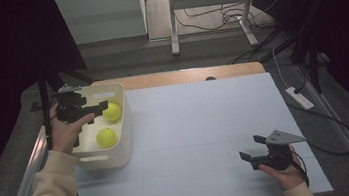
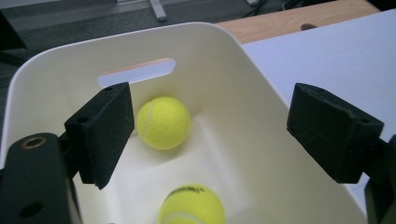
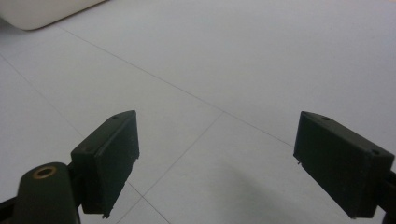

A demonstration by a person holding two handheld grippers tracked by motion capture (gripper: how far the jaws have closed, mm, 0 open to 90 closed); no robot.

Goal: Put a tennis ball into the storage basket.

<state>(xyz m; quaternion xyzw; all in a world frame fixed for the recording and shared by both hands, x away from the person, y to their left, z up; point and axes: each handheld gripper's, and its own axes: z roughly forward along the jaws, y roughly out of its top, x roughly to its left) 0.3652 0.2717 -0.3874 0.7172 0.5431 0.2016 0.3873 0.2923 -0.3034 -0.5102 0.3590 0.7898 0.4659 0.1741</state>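
Left claw hovers over the cream bin at the left-centre of the high view, jaws spread wide, pinching nothing. Two yellow tennis balls sit on the bin floor: far ball nearer the bin's back wall, near ball toward the front, apart from each other. In the left gripper view the far ball shows in the centre of the frame just beside the left jaw pad, not touched, and the near ball is cut off by the bottom edge; the bin's handle slot is in the upper left. Right claw is held low over the white tabletop at the lower right of the high view, jaws also spread and empty; its own view has bare white surface between the jaws and a corner of the bin at the upper left. Step in hand, by my read: left claw is at the bin with both balls inside, either lining up on the far ball or just clear of it, can't tell which. A next grasp calls for dropping the claw lower, centring the far ball between the pads, staying clear of the bin wall, then closing. Right claw looks idle, well apart from the bin.
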